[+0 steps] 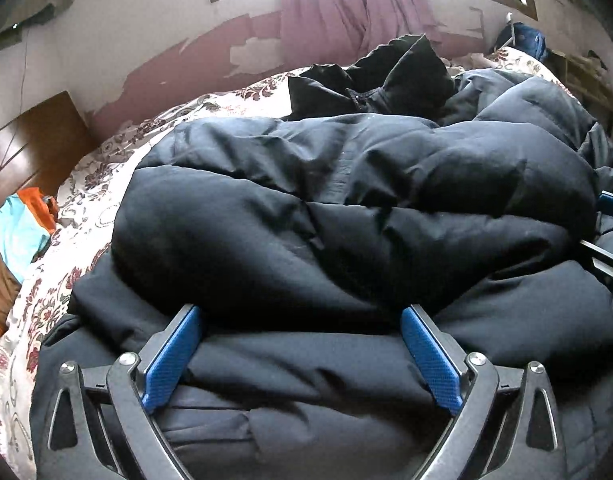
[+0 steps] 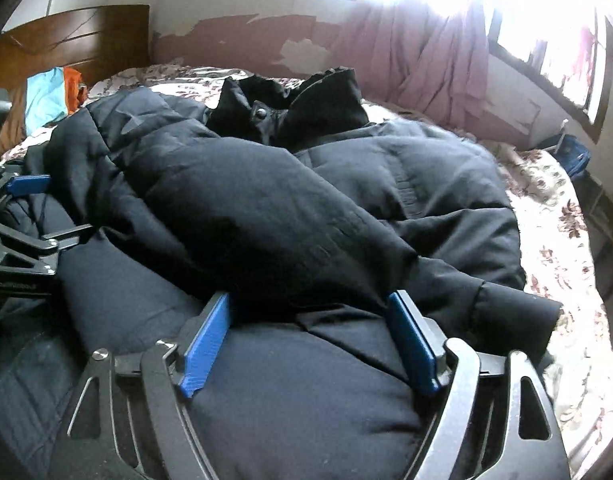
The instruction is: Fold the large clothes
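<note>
A big dark navy puffer jacket (image 1: 346,208) lies bunched on the bed, its black collar (image 1: 386,76) at the far end. In the right wrist view the jacket (image 2: 286,208) has a sleeve folded across its body, with the cuff (image 2: 522,308) at the right. My left gripper (image 1: 302,316) is open, its blue pads resting on the jacket's near part with padded fabric bulging between them. My right gripper (image 2: 310,304) is open, its pads either side of the sleeve fold. The left gripper also shows at the left edge of the right wrist view (image 2: 22,216).
The bed has a floral sheet (image 1: 90,200). A wooden headboard (image 2: 66,40) stands at the far left, with turquoise and orange clothes (image 2: 54,92) beside it. A pink curtain (image 2: 434,60) hangs at the window behind. A blue item (image 2: 574,156) sits at the right by the wall.
</note>
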Available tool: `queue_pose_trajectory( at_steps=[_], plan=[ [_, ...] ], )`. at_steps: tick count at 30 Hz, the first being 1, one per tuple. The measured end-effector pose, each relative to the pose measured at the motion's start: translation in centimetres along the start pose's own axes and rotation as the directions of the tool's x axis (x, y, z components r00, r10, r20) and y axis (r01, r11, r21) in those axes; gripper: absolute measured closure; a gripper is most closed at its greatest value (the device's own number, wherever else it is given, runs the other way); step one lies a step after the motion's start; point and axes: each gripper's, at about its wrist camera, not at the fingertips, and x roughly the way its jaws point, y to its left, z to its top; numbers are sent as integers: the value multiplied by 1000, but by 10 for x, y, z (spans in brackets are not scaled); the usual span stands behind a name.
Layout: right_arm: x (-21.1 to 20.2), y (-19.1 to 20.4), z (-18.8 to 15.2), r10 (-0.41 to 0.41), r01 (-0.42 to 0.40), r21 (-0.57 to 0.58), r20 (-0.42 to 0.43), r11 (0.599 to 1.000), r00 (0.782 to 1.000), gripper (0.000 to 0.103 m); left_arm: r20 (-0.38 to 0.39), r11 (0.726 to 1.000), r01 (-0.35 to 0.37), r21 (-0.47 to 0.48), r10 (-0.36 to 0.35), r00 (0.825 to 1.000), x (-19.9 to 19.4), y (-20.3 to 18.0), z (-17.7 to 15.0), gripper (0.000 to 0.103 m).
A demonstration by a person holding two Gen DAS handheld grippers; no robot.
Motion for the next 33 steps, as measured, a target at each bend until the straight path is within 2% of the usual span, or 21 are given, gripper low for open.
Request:
queue_pose_trajectory(
  at_steps=[3,6,9,12,15,19,22,24,28,30,33],
  plan=[
    [-17,-10,5,61,-61,24,-20,998,998,21,-39,1000,26,1,-26,999,-8,5,2,3],
    [-42,-30,4,98,-97,119,-6,988,995,21,-96,997,81,-5,-81,992,-21,13,8,3],
    [-64,-47,0,145,-138,225,-15,965,989,20,-89,989,138,-60,-143,986,-51,30,6,3],
    [-83,-58,-6,198,-169,304,-68,938,978,19,-94,977,178,-121,-190,977,-75,41,1,3],
    [-108,-59,-15,263,-203,355,-129,912,956,19,-142,951,237,-197,-266,953,-101,52,-9,3],
    [-151,-55,-26,336,-243,407,-174,880,926,18,-225,907,290,-304,-365,903,-131,62,-28,3],
    [-184,-44,-31,334,-223,396,-237,891,912,18,-251,881,285,-377,-393,884,-158,68,-42,3],
    [-205,-42,-34,352,-225,408,-271,885,896,18,-286,881,263,-393,-389,876,-176,69,-49,3],
    [-245,-32,-37,424,-258,448,-324,856,845,17,-394,904,219,-368,-365,843,-213,69,-58,3],
    [-256,-28,-35,453,-282,452,-334,847,827,17,-413,910,241,-338,-373,831,-235,66,-60,3],
    [-255,-24,-26,464,-302,424,-357,854,811,17,-412,916,278,-288,-381,828,-261,62,-58,3]
  ],
)
